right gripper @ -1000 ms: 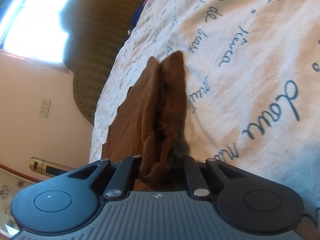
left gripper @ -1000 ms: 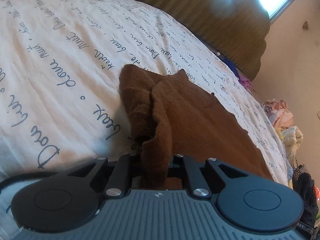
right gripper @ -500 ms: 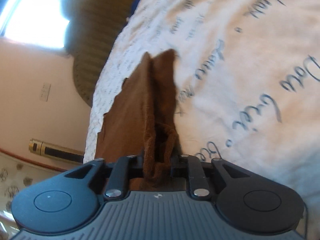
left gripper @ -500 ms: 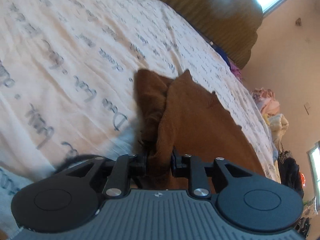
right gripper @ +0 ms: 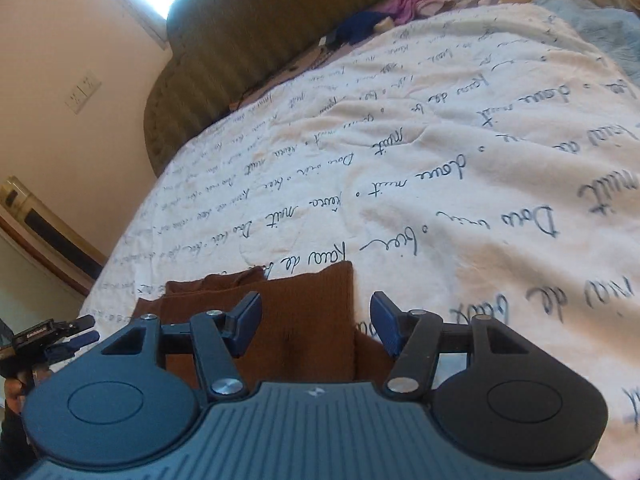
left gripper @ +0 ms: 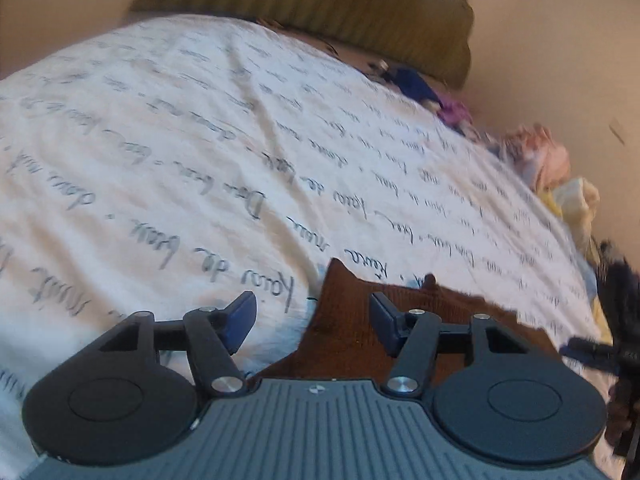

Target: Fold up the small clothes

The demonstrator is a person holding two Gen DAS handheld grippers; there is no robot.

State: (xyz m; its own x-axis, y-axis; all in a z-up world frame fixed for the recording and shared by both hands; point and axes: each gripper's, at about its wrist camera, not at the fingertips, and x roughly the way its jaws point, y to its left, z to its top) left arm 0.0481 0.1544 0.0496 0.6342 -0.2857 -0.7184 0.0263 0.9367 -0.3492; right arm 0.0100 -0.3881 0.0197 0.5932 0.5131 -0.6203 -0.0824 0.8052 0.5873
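A small brown knit garment (left gripper: pixel 348 320) lies folded flat on a white bedsheet (left gripper: pixel 200 152) printed with dark script. My left gripper (left gripper: pixel 312 320) is open and empty, just above the garment's left corner. In the right wrist view the same garment (right gripper: pixel 304 312) lies under my right gripper (right gripper: pixel 316 320), which is also open and empty, its jaws wide apart over the garment's right edge. The left gripper shows at the far left of the right wrist view (right gripper: pixel 76 330).
An olive ribbed headboard (left gripper: pixel 320 8) stands behind the bed. Loose clothes lie along the far edge: a blue item (left gripper: pixel 412 84), a purple one (left gripper: pixel 456 114), pink (left gripper: pixel 540 156) and yellow (left gripper: pixel 576 200) pieces. A wall with a switch plate (right gripper: pixel 82 92) lies left.
Both grippers were shut on the brown garment, holding it up by its edge. Now both have opened and let go, and the garment lies folded flat on the sheet.
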